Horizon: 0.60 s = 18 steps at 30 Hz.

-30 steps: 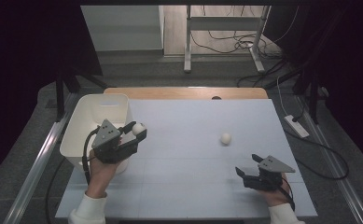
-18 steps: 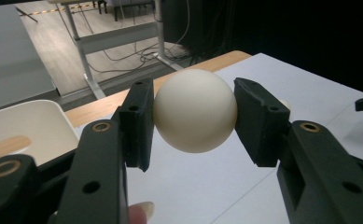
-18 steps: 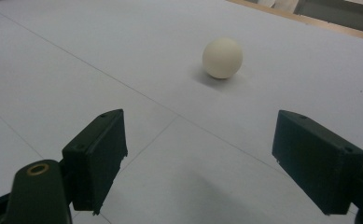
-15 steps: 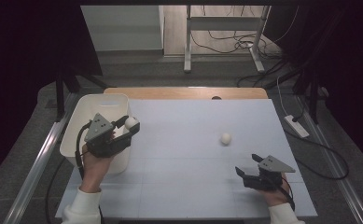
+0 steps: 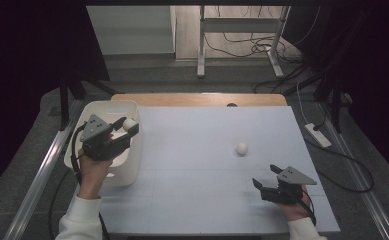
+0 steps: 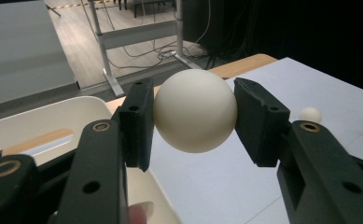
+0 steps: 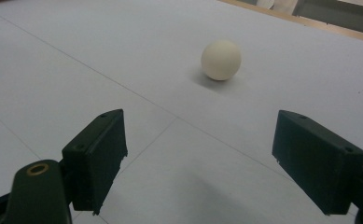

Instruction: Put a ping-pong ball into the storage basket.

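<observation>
My left gripper (image 5: 127, 126) is shut on a cream ball (image 5: 129, 123), held above the right rim of a white bin (image 5: 100, 111) at the table's left edge. Up close in the left gripper view, the ball (image 6: 194, 111) sits clamped between both pads, with the bin (image 6: 39, 122) below and to the left. A second cream ball (image 5: 242, 148) lies loose on the pale table (image 5: 202, 190), right of centre. My right gripper (image 5: 264, 179) rests open near the front right edge, apart from that ball. Its own view has the ball (image 7: 220, 59) ahead of the wide-spread jaws.
A wooden strip (image 5: 197, 99) runs along the table's far edge. Beyond it, on the floor, stand a metal frame (image 5: 242, 30) and cables. A white power strip (image 5: 318, 135) lies on the floor to the right. Metal rails (image 5: 37, 175) flank the table.
My left gripper has carried the ball leftward and farther back, from beside the bin to over its right rim. The right gripper and the loose ball have stayed put.
</observation>
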{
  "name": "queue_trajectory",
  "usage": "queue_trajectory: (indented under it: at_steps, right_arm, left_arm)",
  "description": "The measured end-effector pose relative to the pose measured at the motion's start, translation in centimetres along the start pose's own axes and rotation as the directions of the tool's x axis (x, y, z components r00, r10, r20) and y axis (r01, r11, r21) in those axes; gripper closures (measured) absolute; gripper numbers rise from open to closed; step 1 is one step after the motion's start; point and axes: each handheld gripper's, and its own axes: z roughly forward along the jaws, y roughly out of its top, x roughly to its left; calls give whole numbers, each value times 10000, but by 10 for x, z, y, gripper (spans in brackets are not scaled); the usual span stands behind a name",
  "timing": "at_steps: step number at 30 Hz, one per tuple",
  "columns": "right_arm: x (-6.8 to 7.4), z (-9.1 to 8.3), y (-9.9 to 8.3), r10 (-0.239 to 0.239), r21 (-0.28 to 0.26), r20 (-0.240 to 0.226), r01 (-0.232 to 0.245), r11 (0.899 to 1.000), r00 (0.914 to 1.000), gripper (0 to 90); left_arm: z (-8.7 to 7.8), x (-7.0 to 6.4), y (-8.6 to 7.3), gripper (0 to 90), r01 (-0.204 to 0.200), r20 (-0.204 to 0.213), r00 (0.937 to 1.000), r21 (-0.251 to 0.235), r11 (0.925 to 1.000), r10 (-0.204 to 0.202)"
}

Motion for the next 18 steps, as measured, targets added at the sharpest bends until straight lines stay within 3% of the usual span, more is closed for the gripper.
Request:
queue_trajectory:
  at_steps: [18]
  right_arm:
    - [-1,0,0,49,-52,38,-49,10000,10000,180]
  left_arm:
    - [1,44,-1,506,632,-916,9942,654,9959,-571]
